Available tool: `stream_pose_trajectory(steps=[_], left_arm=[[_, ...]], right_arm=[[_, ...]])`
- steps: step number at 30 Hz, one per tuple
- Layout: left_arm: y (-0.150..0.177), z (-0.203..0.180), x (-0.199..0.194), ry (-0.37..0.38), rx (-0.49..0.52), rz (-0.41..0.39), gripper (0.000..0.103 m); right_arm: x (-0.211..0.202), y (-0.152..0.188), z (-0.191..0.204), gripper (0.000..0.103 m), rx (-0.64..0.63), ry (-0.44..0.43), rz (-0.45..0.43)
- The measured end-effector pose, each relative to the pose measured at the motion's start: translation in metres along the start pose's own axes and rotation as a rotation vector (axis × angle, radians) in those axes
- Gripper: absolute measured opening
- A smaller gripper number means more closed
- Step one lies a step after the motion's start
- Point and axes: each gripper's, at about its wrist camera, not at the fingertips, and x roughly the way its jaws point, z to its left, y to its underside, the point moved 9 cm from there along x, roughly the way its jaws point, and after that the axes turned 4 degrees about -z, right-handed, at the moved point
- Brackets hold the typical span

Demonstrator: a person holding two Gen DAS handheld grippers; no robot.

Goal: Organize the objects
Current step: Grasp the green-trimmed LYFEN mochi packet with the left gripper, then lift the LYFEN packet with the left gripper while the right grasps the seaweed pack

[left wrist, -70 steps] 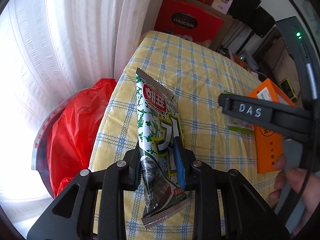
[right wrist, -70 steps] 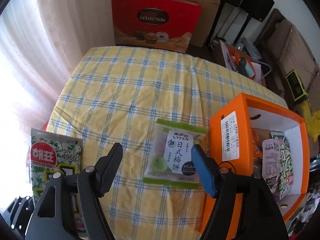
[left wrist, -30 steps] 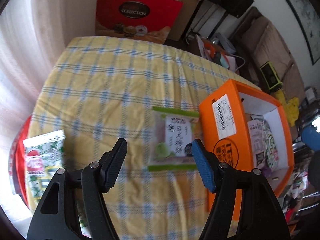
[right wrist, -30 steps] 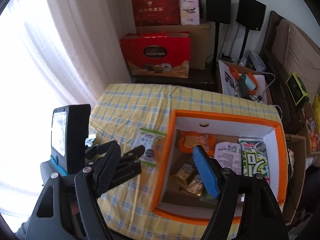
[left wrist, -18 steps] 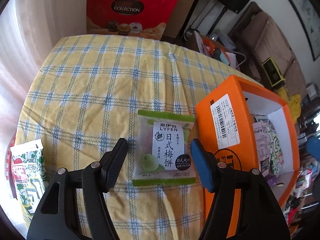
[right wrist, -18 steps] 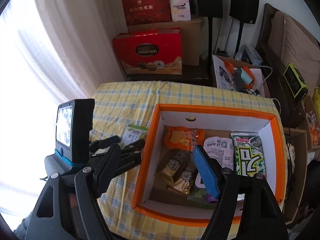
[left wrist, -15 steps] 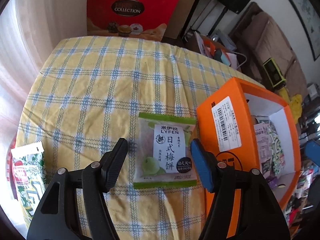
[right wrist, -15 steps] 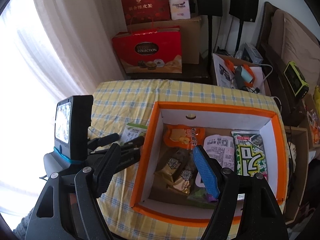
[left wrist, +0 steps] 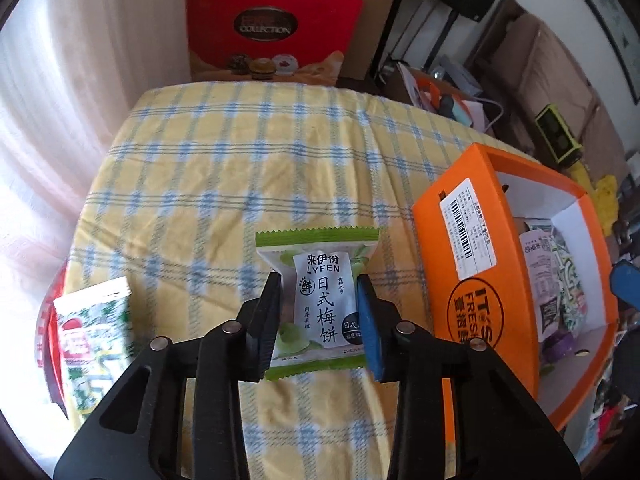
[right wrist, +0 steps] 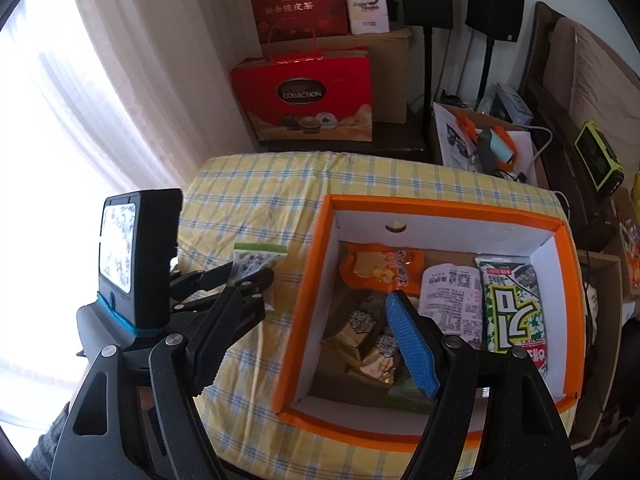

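My left gripper (left wrist: 318,312) is shut on a green-and-white LYFEN snack packet (left wrist: 320,300), lifted a little off the yellow checked tablecloth (left wrist: 248,168); the packet also shows in the right wrist view (right wrist: 256,266). An orange box (left wrist: 476,272) stands to its right, holding several snack packets (right wrist: 452,296). A green seaweed packet (left wrist: 94,344) lies at the table's left edge. My right gripper (right wrist: 308,344) is open and empty, above the box's left wall (right wrist: 308,304).
A red COLLECTION gift bag (left wrist: 272,36) and cardboard boxes (right wrist: 384,76) stand beyond the table's far edge. White curtains (right wrist: 80,80) hang on the left. A sofa (left wrist: 560,76) and clutter lie to the right.
My left gripper has let go of the seaweed packet at the table's left edge, moved right to the LYFEN packet and shut on it. My right gripper rose and shifted over the orange box.
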Motion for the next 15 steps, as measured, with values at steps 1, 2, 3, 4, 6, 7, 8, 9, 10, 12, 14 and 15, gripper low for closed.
stream_pose_trajectory(steps=[1, 2, 3, 4, 6, 7, 8, 9, 10, 12, 14, 15], left_arm=[[0.001, 0.003, -0.006, 0.006, -0.006, -0.008, 0.032], [0.001, 0.005, -0.011, 0.01, -0.011, -0.015, 0.032], [0.001, 0.009, -0.02, 0.014, -0.018, -0.028, 0.032], [0.0, 0.012, -0.026, 0.015, -0.02, -0.037, 0.032], [-0.001, 0.019, -0.042, 0.013, -0.026, -0.056, 0.032], [-0.001, 0.023, -0.048, 0.011, -0.029, -0.061, 0.032], [-0.001, 0.027, -0.054, 0.01, -0.032, -0.064, 0.032], [0.0, 0.032, -0.061, 0.007, -0.039, -0.068, 0.032], [0.001, 0.039, -0.068, 0.003, -0.045, -0.069, 0.032], [0.004, 0.051, -0.082, -0.003, -0.054, -0.08, 0.032], [0.005, 0.06, -0.092, -0.014, -0.059, -0.09, 0.032], [0.006, 0.066, -0.098, -0.02, -0.061, -0.096, 0.032]], right_arm=[[0.0, 0.0, 0.002, 0.076, -0.004, -0.004, 0.0], [0.0, 0.0, 0.005, 0.076, -0.007, -0.007, 0.0], [0.001, 0.0, 0.008, 0.076, -0.011, -0.009, 0.002], [0.001, 0.0, 0.011, 0.076, -0.018, -0.014, 0.004], [0.003, 0.0, 0.019, 0.076, -0.024, -0.026, 0.006], [0.004, 0.0, 0.022, 0.076, -0.025, -0.03, 0.008], [0.005, 0.0, 0.026, 0.076, -0.029, -0.036, 0.01], [0.006, 0.0, 0.029, 0.076, -0.032, -0.04, 0.011], [0.008, 0.001, 0.033, 0.076, -0.037, -0.046, 0.012], [0.011, 0.002, 0.04, 0.076, -0.046, -0.049, 0.018], [0.017, 0.005, 0.048, 0.076, -0.055, -0.06, 0.024], [0.019, 0.006, 0.052, 0.076, -0.059, -0.065, 0.027]])
